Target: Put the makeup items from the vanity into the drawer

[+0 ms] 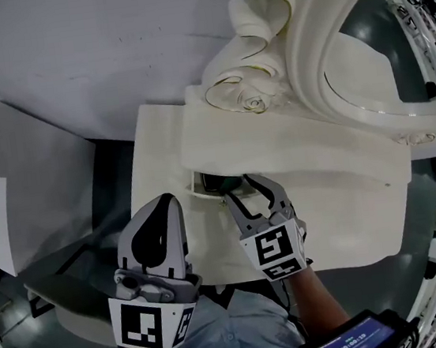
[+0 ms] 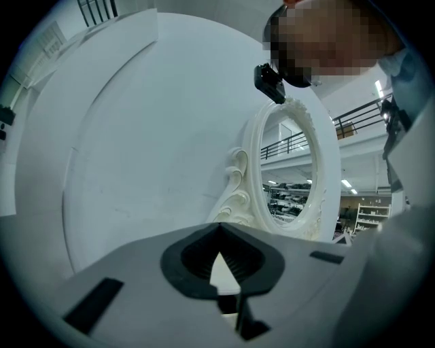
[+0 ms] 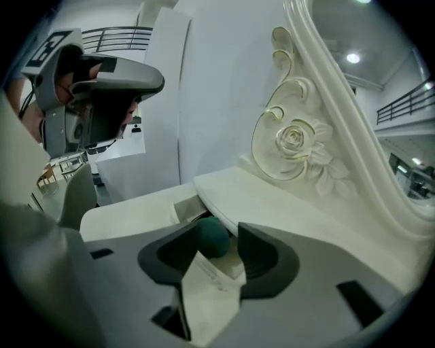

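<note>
The cream vanity [image 1: 312,161] has a small drawer [image 1: 200,184] pulled out a little under its top. A dark green, rounded makeup sponge [image 1: 221,181] [image 3: 213,238] lies in the drawer opening. My right gripper [image 1: 241,188] [image 3: 217,232] reaches into that opening with its jaws apart, one on each side of the sponge and not pressing on it. My left gripper [image 1: 169,204] [image 2: 219,234] is held to the left of the drawer, over the vanity's left end. Its tips meet and nothing is between them.
An ornate oval mirror [image 1: 381,52] with carved scrolls and a rose [image 1: 252,102] rises at the back of the vanity. White wall panels [image 1: 44,65] stand at the left. A grey seat [image 1: 59,297] is at lower left, and a dark device with a screen [image 1: 356,342] at lower right.
</note>
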Demonstrator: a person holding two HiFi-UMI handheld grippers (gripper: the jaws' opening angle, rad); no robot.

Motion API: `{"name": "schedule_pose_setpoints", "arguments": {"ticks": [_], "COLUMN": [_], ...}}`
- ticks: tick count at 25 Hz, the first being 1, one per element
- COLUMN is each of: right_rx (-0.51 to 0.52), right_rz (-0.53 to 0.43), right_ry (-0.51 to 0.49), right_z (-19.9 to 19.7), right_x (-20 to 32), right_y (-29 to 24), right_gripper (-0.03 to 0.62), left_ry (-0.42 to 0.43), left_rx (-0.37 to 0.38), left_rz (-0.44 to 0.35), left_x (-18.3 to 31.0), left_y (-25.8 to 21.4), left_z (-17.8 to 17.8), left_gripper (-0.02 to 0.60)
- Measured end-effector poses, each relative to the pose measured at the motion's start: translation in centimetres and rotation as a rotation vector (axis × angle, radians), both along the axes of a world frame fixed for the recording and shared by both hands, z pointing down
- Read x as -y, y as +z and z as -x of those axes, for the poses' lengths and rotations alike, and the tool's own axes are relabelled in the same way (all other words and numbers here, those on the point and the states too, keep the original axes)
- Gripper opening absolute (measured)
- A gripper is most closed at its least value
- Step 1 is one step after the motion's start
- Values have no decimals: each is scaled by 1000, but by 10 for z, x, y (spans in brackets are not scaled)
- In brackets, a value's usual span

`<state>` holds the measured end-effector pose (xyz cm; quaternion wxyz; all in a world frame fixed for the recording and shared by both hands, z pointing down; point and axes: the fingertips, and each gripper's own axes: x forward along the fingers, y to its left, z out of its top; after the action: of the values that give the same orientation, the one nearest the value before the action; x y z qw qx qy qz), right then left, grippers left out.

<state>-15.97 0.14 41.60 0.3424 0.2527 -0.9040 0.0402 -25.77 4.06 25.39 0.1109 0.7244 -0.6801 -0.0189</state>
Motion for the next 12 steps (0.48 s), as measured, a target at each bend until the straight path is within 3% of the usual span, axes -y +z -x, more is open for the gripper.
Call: {"name": "schedule_pose_setpoints", "arguments": {"ticks": [3, 6, 12], "right_rx": [6, 25, 65], "right_rz": [-57, -105, -76], "right_ry": [21, 44, 73], "right_z": [-5, -7, -9], "right_x": [-2, -4, -13], "right_y": [-9, -18, -17], "right_gripper": [176, 80, 29], "left_ry": [2, 8, 22], "left_rx": [-4, -6, 0], "left_rz": [2, -2, -6], "left_x": [0, 1, 0], "left_y": [0, 0, 0], "left_z": [0, 0, -3], "left_gripper": [2, 2, 2]}}
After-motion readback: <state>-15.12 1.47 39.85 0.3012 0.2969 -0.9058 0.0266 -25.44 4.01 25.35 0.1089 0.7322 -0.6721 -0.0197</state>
